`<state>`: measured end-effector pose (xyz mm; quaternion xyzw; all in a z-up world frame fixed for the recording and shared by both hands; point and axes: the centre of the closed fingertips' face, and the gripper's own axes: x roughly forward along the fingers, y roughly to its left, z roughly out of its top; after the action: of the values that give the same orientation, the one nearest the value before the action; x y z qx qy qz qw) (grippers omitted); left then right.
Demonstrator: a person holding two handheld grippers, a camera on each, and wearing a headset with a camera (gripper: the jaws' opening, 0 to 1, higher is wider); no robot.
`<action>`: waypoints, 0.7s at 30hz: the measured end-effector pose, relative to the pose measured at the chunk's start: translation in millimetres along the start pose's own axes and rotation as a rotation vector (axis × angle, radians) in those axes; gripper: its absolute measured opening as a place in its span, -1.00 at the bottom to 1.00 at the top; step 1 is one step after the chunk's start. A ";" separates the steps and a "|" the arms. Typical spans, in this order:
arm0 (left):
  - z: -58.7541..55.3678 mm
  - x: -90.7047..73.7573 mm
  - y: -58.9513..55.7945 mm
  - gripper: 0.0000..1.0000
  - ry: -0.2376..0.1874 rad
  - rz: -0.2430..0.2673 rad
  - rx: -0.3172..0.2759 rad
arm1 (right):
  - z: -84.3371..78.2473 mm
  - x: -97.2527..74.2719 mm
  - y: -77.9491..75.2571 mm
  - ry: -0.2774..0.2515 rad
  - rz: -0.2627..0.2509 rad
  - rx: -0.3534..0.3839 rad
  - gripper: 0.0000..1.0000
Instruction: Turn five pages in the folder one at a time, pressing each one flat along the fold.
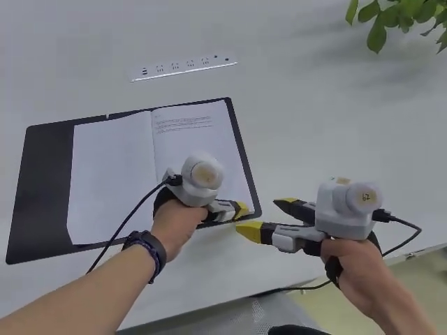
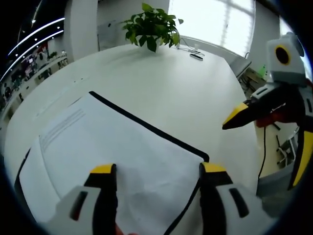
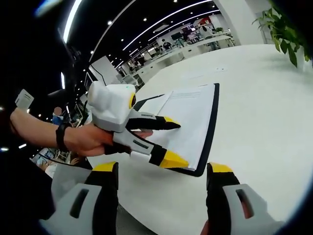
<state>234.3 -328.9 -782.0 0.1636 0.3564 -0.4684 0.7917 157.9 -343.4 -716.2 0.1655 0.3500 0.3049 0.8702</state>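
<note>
An open black folder [image 1: 42, 188] lies flat on the white table, with a blank left page and a right page [image 1: 199, 139] that has a few lines of print at its top. My left gripper [image 1: 234, 208] is open and hovers over that page's near right corner [image 2: 146, 161]; whether it touches the paper I cannot tell. My right gripper [image 1: 264, 218] is also open, just off the folder's right edge, above bare table, holding nothing. In the right gripper view the left gripper [image 3: 173, 142] is in front of the folder [image 3: 195, 117], between the right gripper's [image 3: 162, 167] own jaws.
A flush power strip [image 1: 183, 68] sits in the table [image 1: 314, 125] beyond the folder. A potted plant [image 1: 398, 21] stands at the far right. Cables trail from both grippers towards the table's near edge [image 1: 279, 283].
</note>
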 end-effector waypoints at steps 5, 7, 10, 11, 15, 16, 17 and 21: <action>-1.9 0.9 2.4 0.36 0.009 0.016 0.036 | -0.4 1.9 -0.2 0.001 0.003 0.010 0.44; -2.2 0.3 3.4 0.36 0.005 0.019 0.045 | 0.4 3.0 -0.1 -0.002 0.006 0.015 0.44; -2.5 -0.2 4.0 0.34 -0.006 0.017 0.048 | 3.3 5.4 -0.6 -0.007 0.013 0.016 0.43; -2.4 -0.4 4.2 0.33 -0.009 0.017 0.048 | 4.2 6.2 -1.4 -0.007 0.014 0.017 0.42; -0.4 -2.1 9.0 0.24 -0.040 0.018 0.021 | 14.9 11.9 -6.6 -0.038 0.028 0.033 0.37; 1.6 -2.0 13.9 0.18 -0.056 0.025 -0.007 | 16.5 13.3 -7.5 -0.044 0.033 0.039 0.35; 2.3 -2.6 16.6 0.11 -0.060 0.026 -0.024 | 17.7 14.7 -8.8 -0.048 0.035 0.044 0.34; 2.9 -3.2 19.2 0.01 -0.059 0.010 -0.036 | 23.9 25.4 -12.8 -0.048 0.042 0.048 0.32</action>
<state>251.0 -318.8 -779.2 0.1371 0.3406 -0.4623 0.8071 194.6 -338.5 -718.8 0.2008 0.3325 0.3103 0.8677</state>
